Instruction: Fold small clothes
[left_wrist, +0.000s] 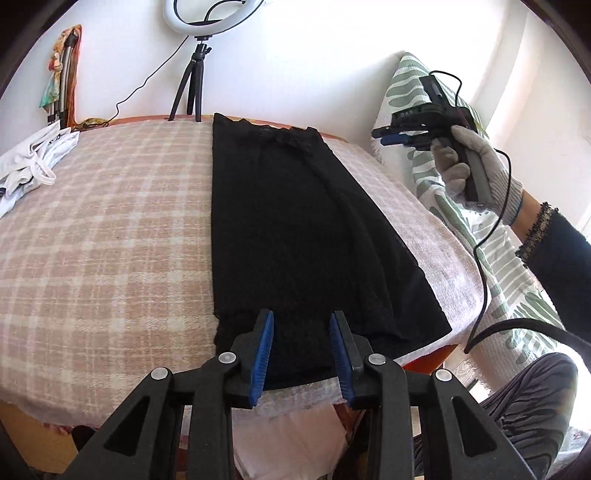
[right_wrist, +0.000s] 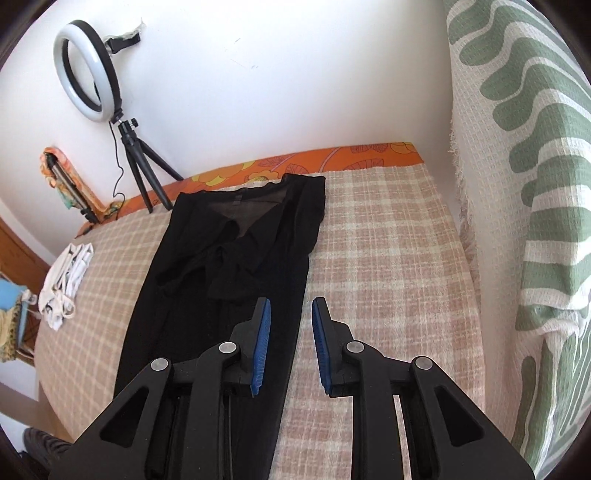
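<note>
A long black garment (left_wrist: 295, 229) lies flat and folded lengthwise on the pink checked blanket (left_wrist: 110, 229). My left gripper (left_wrist: 301, 321) is open and empty, just above the garment's near hem. The right gripper (left_wrist: 391, 134) is held by a gloved hand in the air, off the table's right edge. In the right wrist view the black garment (right_wrist: 229, 266) stretches away, its lace top bunched near the far end. My right gripper (right_wrist: 291, 310) is open and empty, hovering above the garment's right edge.
A pile of white clothes (left_wrist: 29, 162) lies at the blanket's left edge and also shows in the right wrist view (right_wrist: 64, 284). A ring light on a tripod (left_wrist: 192, 74) stands at the far edge. A green-patterned cloth (right_wrist: 524, 221) covers furniture on the right.
</note>
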